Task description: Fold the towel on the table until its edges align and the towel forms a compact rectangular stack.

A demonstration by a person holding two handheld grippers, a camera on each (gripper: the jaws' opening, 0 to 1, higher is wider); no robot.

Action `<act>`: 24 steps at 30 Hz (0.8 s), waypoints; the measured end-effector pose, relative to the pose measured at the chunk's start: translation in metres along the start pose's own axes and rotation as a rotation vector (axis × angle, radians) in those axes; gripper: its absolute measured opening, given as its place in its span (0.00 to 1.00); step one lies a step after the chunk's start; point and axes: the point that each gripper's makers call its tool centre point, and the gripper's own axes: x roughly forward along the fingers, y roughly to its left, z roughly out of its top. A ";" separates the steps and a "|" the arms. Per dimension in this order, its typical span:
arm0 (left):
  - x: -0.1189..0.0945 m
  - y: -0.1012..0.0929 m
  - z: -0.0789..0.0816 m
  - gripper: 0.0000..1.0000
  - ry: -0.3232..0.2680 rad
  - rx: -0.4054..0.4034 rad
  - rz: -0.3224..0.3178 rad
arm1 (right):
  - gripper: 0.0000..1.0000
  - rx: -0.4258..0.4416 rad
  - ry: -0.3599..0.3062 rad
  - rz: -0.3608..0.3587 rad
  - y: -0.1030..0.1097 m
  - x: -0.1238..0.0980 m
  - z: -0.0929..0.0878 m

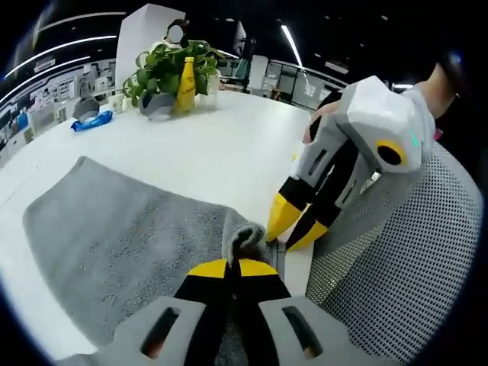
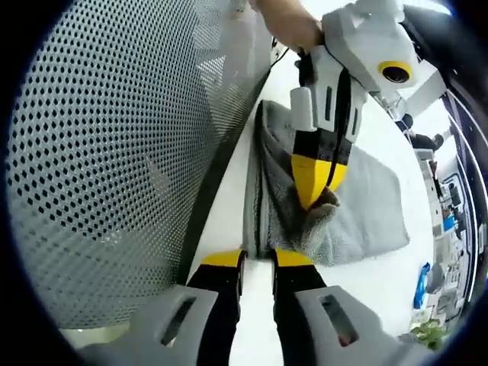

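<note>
A grey towel (image 1: 114,229) lies spread on the white table (image 1: 229,137). My left gripper (image 1: 232,264) is shut on a bunched-up corner of it at the table's near edge. The right gripper (image 1: 280,242) comes in from the right, its yellow fingertips slightly apart just beside that corner. In the right gripper view the towel (image 2: 366,198) lies partly folded along the table edge. There the left gripper (image 2: 311,200) pinches a tuft of cloth. My right gripper (image 2: 259,259) stands open, with the towel's edge running down toward the gap between its jaws.
A mesh chair back (image 1: 396,259) (image 2: 99,152) stands right against the table edge beside both grippers. At the table's far side are a potted plant (image 1: 164,69), a yellow bottle (image 1: 185,85) and a blue packet (image 1: 91,120). A hand (image 2: 293,27) holds the left gripper.
</note>
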 end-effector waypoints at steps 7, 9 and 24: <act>-0.001 -0.009 0.003 0.05 -0.010 0.005 -0.054 | 0.00 0.044 -0.023 -0.022 -0.014 -0.008 0.009; -0.002 -0.013 0.007 0.09 -0.016 0.000 -0.069 | 0.00 0.051 -0.027 -0.035 -0.019 -0.011 0.010; 0.011 -0.033 0.000 0.26 0.048 0.413 -0.012 | 0.00 0.184 -0.120 -0.137 -0.072 -0.021 0.031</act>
